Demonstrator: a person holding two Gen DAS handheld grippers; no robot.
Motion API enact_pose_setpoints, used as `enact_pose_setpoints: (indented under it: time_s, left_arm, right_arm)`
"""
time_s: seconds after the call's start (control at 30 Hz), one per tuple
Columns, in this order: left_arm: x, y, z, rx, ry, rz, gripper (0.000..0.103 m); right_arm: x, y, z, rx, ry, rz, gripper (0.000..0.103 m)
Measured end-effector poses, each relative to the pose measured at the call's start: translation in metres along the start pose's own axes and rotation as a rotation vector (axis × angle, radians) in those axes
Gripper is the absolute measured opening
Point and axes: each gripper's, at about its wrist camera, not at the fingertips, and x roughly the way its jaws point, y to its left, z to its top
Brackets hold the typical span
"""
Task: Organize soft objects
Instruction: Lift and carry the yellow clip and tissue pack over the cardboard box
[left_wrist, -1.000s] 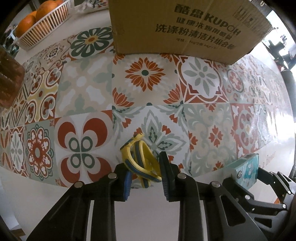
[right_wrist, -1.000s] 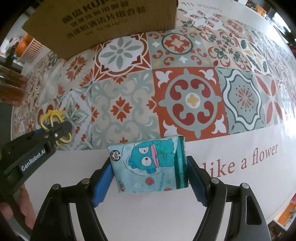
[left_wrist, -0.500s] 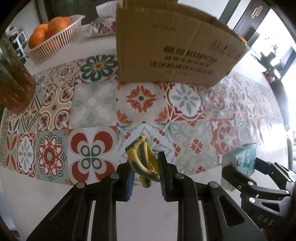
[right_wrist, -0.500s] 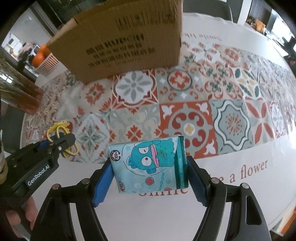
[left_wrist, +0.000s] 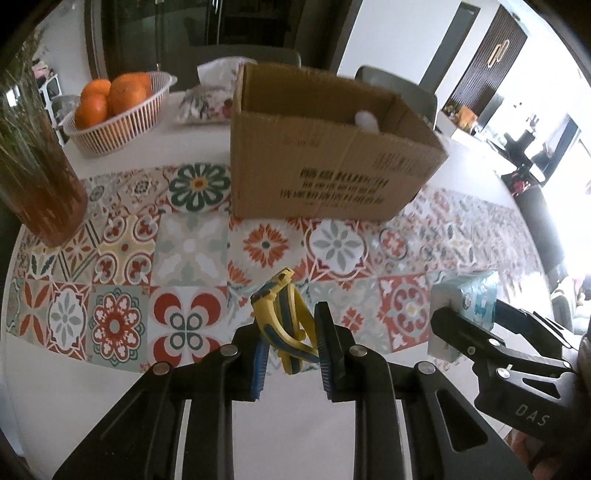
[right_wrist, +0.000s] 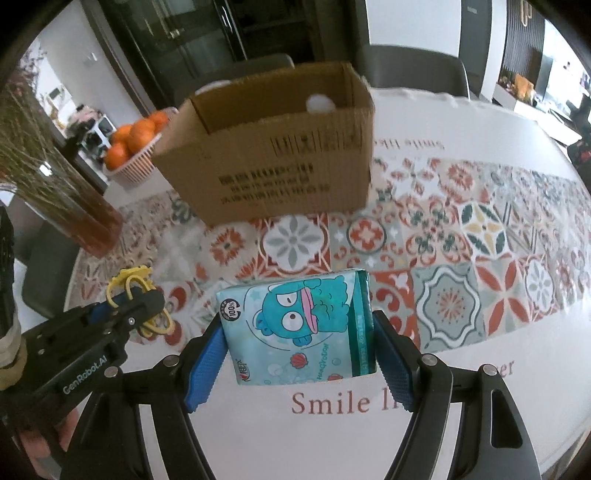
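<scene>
The left gripper (left_wrist: 291, 343) pinched a yellow-and-blue looped soft toy (left_wrist: 284, 321) at lower centre; the right gripper (right_wrist: 299, 354) clamped a teal cartoon-printed tissue pack (right_wrist: 299, 325) below the open brown cardboard box (right_wrist: 280, 162).

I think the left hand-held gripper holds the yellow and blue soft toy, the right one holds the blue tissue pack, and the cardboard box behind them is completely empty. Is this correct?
Not quite: the cardboard box is not empty. The right wrist view shows a white round thing inside it. The rest holds: the left hand-held gripper grips the yellow and blue soft toy, and the right hand-held gripper grips the blue tissue pack.
</scene>
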Motion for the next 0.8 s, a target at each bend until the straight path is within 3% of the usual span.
enact_pose_setpoints:
  time_s: [0.33, 0.8]
  left_arm:
    - [-0.027, -0.008, 0.014, -0.003, -0.076, -0.008, 0.024]
    - [-0.053, -0.019, 0.041, 0.020, -0.172, 0.014, 0.024]
  right_arm:
    - [-0.034, 0.007, 0.017, -0.040, -0.114, 0.037, 0.076]
    - [-0.054, 0.008, 0.049, -0.070, -0.204, 0.070, 0.076]
